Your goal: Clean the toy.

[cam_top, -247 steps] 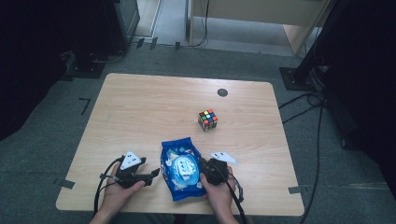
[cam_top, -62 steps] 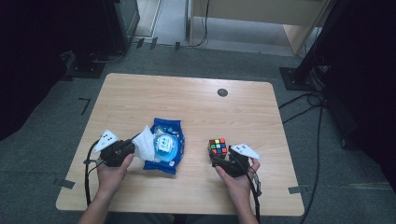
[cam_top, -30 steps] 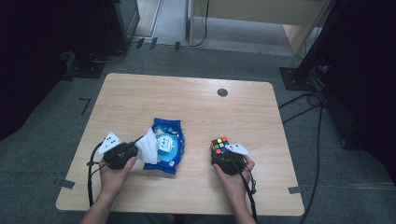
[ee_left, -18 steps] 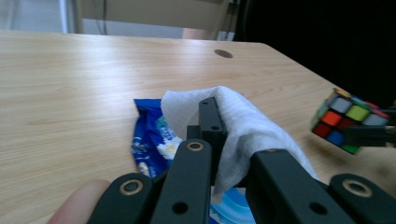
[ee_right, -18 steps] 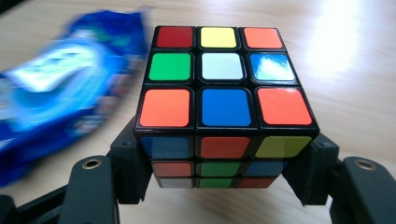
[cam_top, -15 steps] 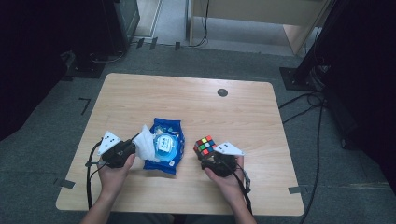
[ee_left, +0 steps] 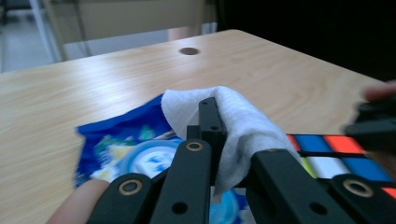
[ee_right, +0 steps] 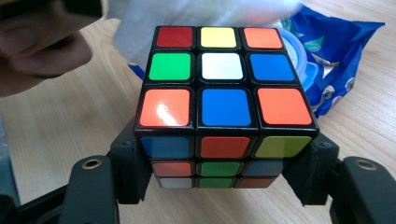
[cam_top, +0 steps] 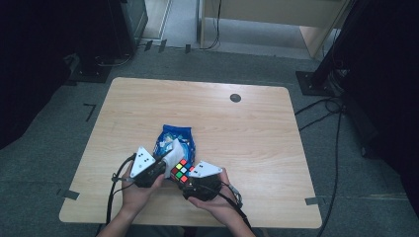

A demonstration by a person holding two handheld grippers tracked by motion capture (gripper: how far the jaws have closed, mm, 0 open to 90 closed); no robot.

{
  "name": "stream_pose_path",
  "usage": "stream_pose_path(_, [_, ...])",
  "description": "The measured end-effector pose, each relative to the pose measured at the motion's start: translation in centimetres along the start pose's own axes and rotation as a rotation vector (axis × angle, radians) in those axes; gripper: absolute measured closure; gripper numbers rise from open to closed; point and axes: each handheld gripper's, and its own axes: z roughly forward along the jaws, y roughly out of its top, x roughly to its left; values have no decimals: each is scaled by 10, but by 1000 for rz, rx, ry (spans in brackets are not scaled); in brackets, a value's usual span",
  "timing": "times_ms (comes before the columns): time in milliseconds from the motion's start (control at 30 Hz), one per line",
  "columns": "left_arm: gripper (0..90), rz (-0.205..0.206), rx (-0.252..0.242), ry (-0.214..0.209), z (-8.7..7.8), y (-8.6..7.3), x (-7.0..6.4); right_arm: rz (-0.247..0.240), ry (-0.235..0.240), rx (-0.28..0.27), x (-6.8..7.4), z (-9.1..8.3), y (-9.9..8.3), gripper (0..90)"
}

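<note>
High view: my left gripper near front edge of table, left of middle, jaws clamped on white tissue. Tissue drapes over blue packet, which lies flat just behind both grippers. Left gripper view: tissue wrapped round jaws, packet underneath. My right gripper just beside left one, jaws shut on sides of puzzle cube. Right gripper view: cube held level off wood, touching tissue edge; I cannot tell contact with packet.
</note>
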Motion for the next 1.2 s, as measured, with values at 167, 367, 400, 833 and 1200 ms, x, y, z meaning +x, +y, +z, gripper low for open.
stream_pose_path(167, [887,110,42,-38,7,0,-22,18,-10,14,-2,-1,1,346])
stream_pose_path(367, [888,124,41,-180,7,3,-37,5,-25,19,-1,0,0,347])
stream_pose_path(400, [887,129,38,-193,7,3,-39,6,-28,18,-1,-1,0,347])
stream_pose_path(833, [882,-9,37,-68,3,0,-3,15,-45,-15,-6,-5,1,348])
stream_pose_path(1200, [881,51,26,-101,6,1,-21,1,-64,-7,-5,-5,-1,348])
